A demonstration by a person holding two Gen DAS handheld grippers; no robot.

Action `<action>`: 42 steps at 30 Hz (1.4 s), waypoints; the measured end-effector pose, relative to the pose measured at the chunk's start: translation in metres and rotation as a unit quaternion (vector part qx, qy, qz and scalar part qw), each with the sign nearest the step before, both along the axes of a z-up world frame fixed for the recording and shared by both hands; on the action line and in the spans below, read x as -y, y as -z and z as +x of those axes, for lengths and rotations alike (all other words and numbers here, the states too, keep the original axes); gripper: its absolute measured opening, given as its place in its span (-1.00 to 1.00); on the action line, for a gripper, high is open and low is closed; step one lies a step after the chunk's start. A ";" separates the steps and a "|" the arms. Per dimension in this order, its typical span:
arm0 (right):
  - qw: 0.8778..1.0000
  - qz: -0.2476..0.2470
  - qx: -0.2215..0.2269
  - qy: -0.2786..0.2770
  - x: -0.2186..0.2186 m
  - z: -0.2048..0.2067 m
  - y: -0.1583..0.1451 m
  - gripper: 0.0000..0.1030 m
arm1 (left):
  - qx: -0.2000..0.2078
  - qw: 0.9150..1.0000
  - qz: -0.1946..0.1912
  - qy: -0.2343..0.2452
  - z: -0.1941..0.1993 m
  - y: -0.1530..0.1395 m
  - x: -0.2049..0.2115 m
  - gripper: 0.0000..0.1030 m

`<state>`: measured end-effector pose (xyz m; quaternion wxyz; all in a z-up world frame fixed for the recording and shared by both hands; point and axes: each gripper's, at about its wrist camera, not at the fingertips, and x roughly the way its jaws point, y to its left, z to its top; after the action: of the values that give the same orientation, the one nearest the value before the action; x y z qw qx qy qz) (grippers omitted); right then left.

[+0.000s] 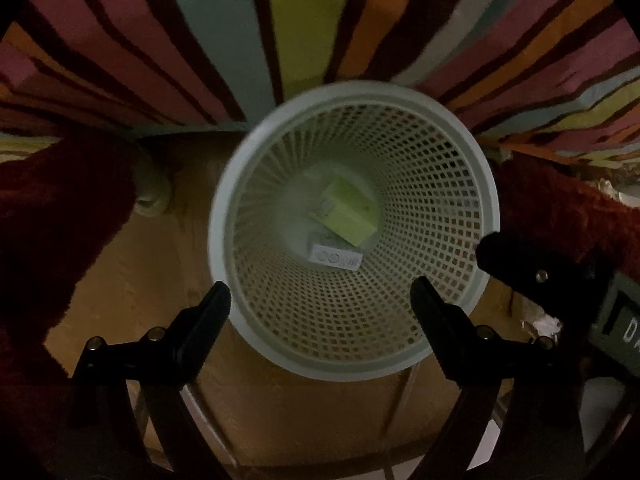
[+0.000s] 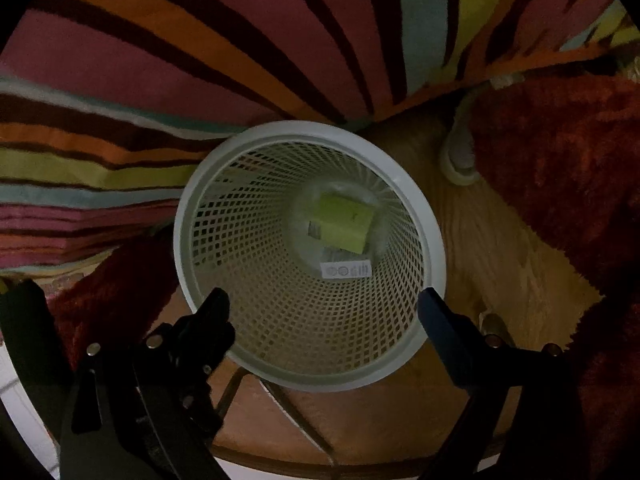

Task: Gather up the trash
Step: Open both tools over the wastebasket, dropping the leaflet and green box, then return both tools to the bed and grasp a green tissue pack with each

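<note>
**Inspector:** State the position of the receptacle and its contents.

**Assistant:** The white mesh wastebasket (image 1: 354, 230) stands upright on the wooden floor (image 1: 132, 280), its far rim against the striped bedcover (image 1: 308, 20). A dark red rug (image 1: 52, 220) lies to either side. At the bottom rest a yellow-green box (image 1: 352, 212) and a white printed label (image 1: 335, 258), touching or nearly so. Something pale lies under them; I cannot identify it.

**Inspector:** The claws?

**Assistant:** Both point steeply down over the basket mouth. The left claw (image 1: 320, 300) stands wide with nothing between its fingers. The right claw (image 2: 324, 304) is likewise wide and empty. From the right wrist view the same box (image 2: 344, 226) and label (image 2: 346, 270) show on the basket floor, well below the fingertips.

**Inspector:** Your reading of the step?

**Assistant:** In my judgement this is the drop: trash lies in the basket and neither claw carries anything.

**Inspector:** And what follows?

**Assistant:** If trash remains, both claws need to rise clear of the rim without snagging the mesh, then go in search of the next piece. No loose trash is plainly visible on the floor in either view, so I cannot say how much remains. The light is poor; a pale object (image 1: 150, 196) at the rug's edge is unidentified.
</note>
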<state>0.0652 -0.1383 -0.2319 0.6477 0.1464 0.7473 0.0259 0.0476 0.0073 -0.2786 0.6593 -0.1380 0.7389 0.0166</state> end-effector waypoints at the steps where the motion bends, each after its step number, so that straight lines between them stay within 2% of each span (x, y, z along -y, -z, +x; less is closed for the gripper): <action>1: 1.000 -0.001 0.009 -0.004 -0.001 0.001 -0.004 0.76 | 0.002 1.000 -0.001 -0.005 -0.001 -0.003 -0.003 0.72; 8: 0.995 -0.010 0.093 -0.027 0.002 -0.001 -0.058 0.76 | 0.056 0.998 0.013 -0.002 -0.008 -0.040 -0.008 0.72; 10: 0.991 -0.021 0.128 -0.023 0.005 -0.004 -0.078 0.76 | 0.077 0.997 0.030 0.005 -0.009 -0.053 -0.004 0.72; 14: 0.979 -0.037 0.198 -0.015 0.017 -0.007 -0.116 0.76 | 0.116 0.992 0.038 0.008 -0.009 -0.079 -0.010 0.72; 20: 0.957 -0.072 0.282 -0.020 0.023 -0.006 -0.146 0.76 | 0.179 0.981 0.069 0.005 -0.011 -0.122 -0.026 0.72; 26: 0.929 -0.080 0.362 -0.015 0.022 0.003 -0.183 0.76 | 0.266 0.959 0.092 -0.024 -0.006 -0.171 -0.044 0.72; 30: 0.917 -0.087 0.387 -0.028 0.019 0.016 -0.199 0.76 | 0.322 0.940 0.104 -0.045 0.012 -0.206 -0.054 0.72; 34: 0.913 -0.079 0.400 -0.023 0.019 0.033 -0.210 0.76 | 0.355 0.928 0.103 -0.051 0.031 -0.229 -0.059 0.72; 37: 0.909 -0.078 0.409 -0.026 0.014 0.047 -0.215 0.76 | 0.369 0.922 0.102 -0.051 0.048 -0.242 -0.062 0.72; 42: 0.903 -0.075 0.421 -0.035 0.004 0.065 -0.232 0.76 | 0.377 0.919 0.101 -0.052 0.077 -0.252 -0.063 0.72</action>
<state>0.1303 -0.1423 -0.0002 0.9096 0.0462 0.4096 0.0518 0.1248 0.0702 -0.0268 0.8976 -0.1055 0.4218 0.0719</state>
